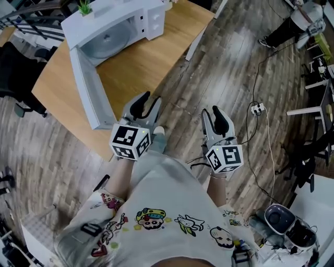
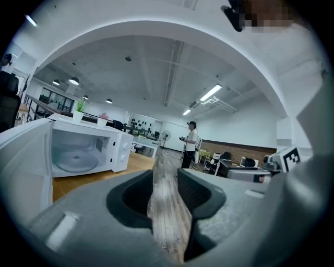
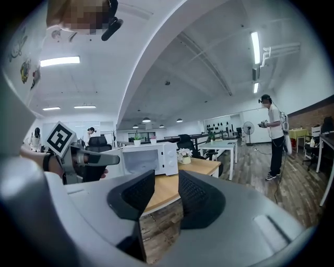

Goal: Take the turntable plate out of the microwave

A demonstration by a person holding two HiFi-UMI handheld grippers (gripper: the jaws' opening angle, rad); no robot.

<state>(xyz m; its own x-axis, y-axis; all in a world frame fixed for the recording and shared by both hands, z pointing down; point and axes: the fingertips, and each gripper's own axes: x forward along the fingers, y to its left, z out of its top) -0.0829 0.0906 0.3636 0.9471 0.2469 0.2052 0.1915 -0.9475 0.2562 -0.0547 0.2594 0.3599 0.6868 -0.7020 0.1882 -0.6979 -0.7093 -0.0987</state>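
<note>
A white microwave stands on a wooden table with its door swung wide open toward me. The glass turntable plate lies inside the cavity, and the left gripper view shows this plate too. My left gripper hangs over the table's near edge, well short of the microwave, open and empty. My right gripper is over the floor to the right of the table, also open with nothing between its jaws. In the right gripper view the microwave sits beyond the gripper.
A small green plant sits on top of the microwave and a flower pot stands beside it. Cables and a power strip lie on the wood floor at right. A person stands farther down the room. A dark chair is left of the table.
</note>
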